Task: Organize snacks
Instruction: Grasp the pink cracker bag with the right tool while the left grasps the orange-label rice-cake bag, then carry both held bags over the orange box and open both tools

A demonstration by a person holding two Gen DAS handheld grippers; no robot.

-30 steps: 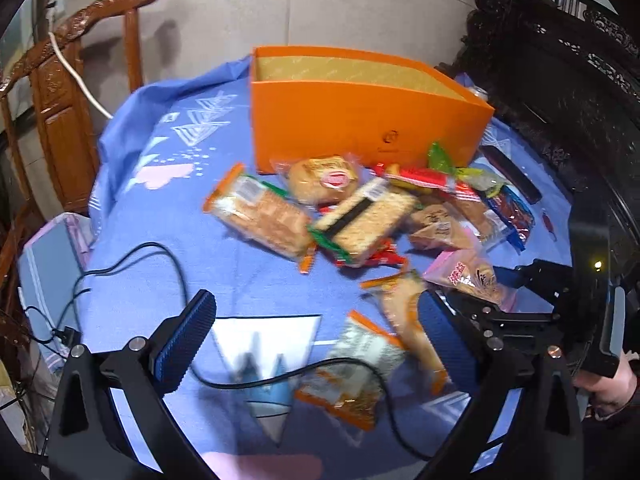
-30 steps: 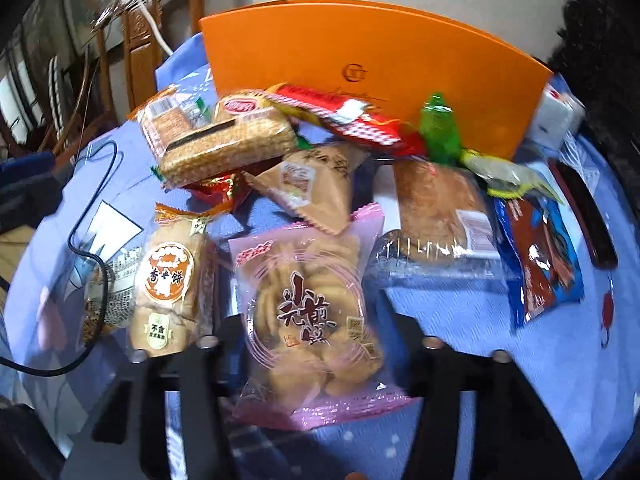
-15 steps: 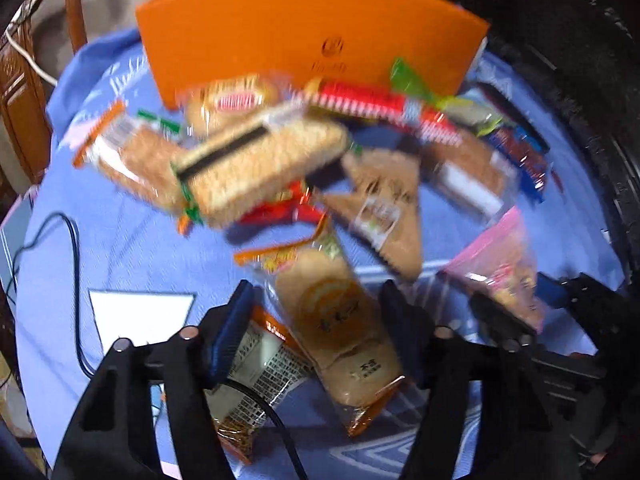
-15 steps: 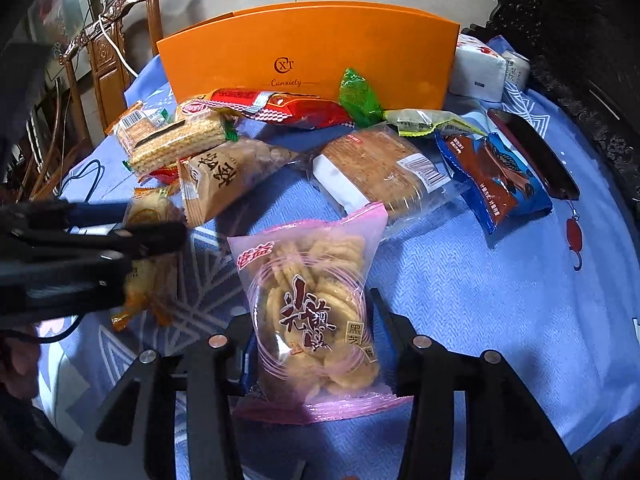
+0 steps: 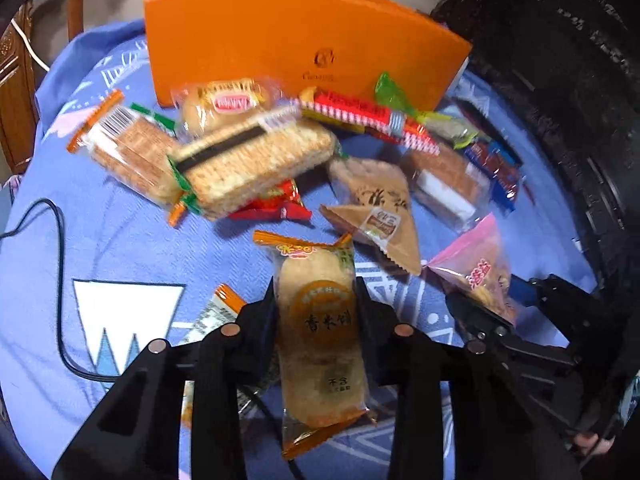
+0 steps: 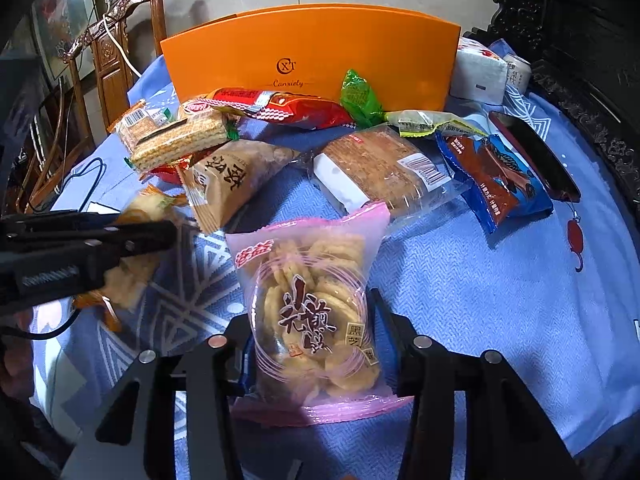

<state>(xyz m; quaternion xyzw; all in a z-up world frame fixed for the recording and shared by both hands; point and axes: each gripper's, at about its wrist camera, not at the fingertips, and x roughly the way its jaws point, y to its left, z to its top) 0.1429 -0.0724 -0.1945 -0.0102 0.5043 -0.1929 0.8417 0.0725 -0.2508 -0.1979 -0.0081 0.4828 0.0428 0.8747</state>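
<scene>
Left wrist view: your left gripper point(image 5: 316, 304), jaws just closing in, pinches rice cracker pack point(image 5: 320, 340) low on blue-clothed surface point(image 5: 120, 240); orange box point(image 5: 300, 40) behind snack pile.

Right wrist view: your right gripper point(image 6: 310, 328) clamps pink cookie bag point(image 6: 312, 312) on surface; left gripper at left edge with cracker pack.

left tongs point(image 5: 316, 304) moved in over orange rice-cracker pack point(image 5: 320, 336), jaws just closing onto it
</scene>
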